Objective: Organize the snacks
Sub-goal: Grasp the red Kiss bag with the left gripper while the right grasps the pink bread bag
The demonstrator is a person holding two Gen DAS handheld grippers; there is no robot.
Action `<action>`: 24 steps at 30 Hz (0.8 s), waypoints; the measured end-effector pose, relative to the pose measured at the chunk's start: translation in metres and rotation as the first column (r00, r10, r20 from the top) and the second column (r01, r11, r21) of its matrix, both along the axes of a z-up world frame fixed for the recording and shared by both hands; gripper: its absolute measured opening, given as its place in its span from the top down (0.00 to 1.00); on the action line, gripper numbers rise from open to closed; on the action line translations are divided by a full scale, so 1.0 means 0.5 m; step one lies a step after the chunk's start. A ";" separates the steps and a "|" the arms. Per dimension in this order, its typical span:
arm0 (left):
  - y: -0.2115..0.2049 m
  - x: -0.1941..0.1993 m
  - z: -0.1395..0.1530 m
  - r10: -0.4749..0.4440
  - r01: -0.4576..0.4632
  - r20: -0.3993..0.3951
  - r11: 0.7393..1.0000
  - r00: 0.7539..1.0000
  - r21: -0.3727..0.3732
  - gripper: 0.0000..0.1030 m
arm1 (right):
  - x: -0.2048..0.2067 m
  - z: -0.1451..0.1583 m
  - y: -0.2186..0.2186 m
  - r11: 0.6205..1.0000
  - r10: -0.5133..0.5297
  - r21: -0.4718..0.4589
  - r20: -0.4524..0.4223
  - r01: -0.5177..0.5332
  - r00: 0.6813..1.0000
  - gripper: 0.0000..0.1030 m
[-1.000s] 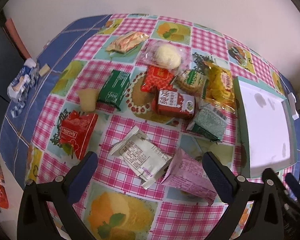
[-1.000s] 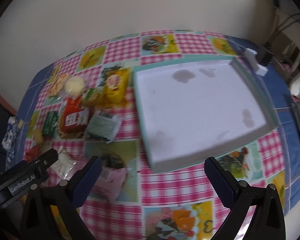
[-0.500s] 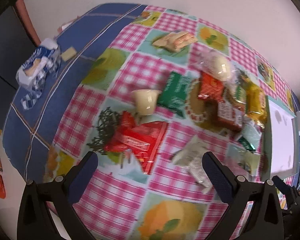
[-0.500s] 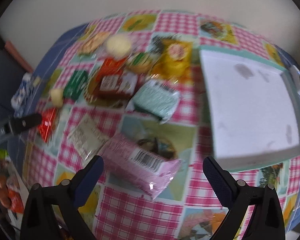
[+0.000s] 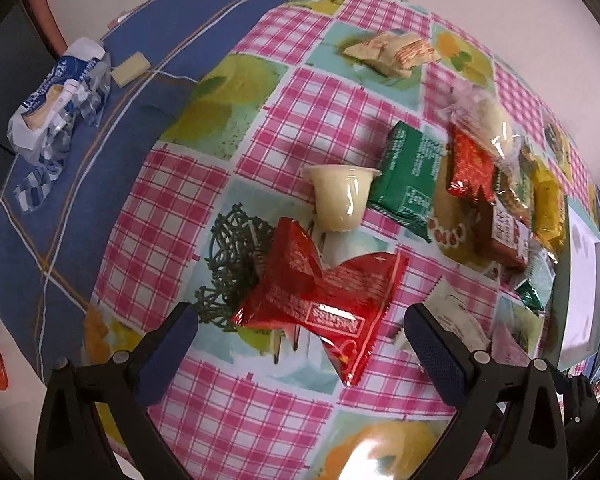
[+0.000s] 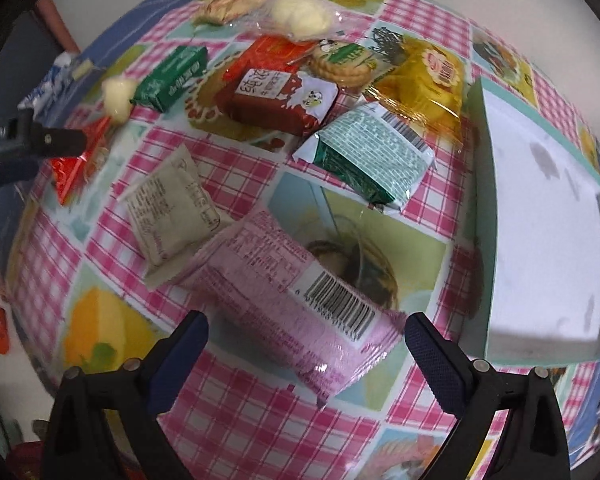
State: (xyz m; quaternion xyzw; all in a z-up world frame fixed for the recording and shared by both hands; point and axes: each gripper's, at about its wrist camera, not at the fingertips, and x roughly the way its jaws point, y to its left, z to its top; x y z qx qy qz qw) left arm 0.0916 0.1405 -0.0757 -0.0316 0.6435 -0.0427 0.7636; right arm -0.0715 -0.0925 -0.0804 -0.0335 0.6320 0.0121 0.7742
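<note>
- Hovering over the checked cloth [image 5: 332, 96], left gripper [image 5: 300, 340] wide open, nothing held; fingers [image 5: 168, 344] astride the near end of the red pack [image 5: 320, 292], not touching it.
- Just beyond the red pack: pale cup [image 5: 342, 196] on its side, rim against the green pack [image 5: 410, 178].
- Further right in the left view: orange-red pack [image 5: 470, 164], clear-wrapped bun [image 5: 490, 124], yellow pack [image 5: 546, 200], all crowded together.
- Far edge: striped wrapper [image 5: 396, 50], apart from the rest.
- On the blue cloth at left: crumpled blue-white bag [image 5: 56, 100], small pale block [image 5: 130, 68] just beside it.
- Hovering likewise, right gripper [image 6: 306, 348] wide open and empty; pink pack [image 6: 296, 300] lying between its fingers [image 6: 432, 356], barcode up, no contact seen.
- Beige sachet [image 6: 170, 212] touching the pink pack's far left corner.
- Mint-green pack [image 6: 370, 152] beyond, near the tray's left wall.
- Tray [image 6: 480, 160] at right, white floor with grey smudges, no snacks inside.
- Dark red box [image 6: 280, 96] mid-pile, with round biscuits [image 6: 342, 64] behind it and a yellow pack to the right.
- Left gripper's tip visible at the left edge of the right view, over the red pack.
</note>
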 end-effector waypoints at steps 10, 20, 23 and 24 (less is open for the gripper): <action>-0.021 0.026 -0.041 -0.008 0.008 -0.036 1.000 0.999 -0.021 0.21 | 0.035 -0.014 -0.008 1.000 -0.008 0.006 0.051 0.008 0.999 0.20; -0.028 0.033 -0.039 0.018 -0.017 -0.015 1.000 1.000 0.025 0.29 | 0.111 -0.014 0.017 0.999 0.013 0.050 0.066 -0.016 0.998 0.20; -0.025 0.019 -0.024 0.035 -0.034 -0.011 0.999 0.999 0.037 0.31 | 0.120 0.008 0.023 0.998 0.030 0.044 0.077 -0.033 0.997 0.20; -0.028 0.020 -0.024 0.040 -0.039 -0.006 0.998 0.999 0.043 0.32 | 0.125 0.013 0.025 0.999 0.030 0.042 0.083 -0.033 0.996 0.20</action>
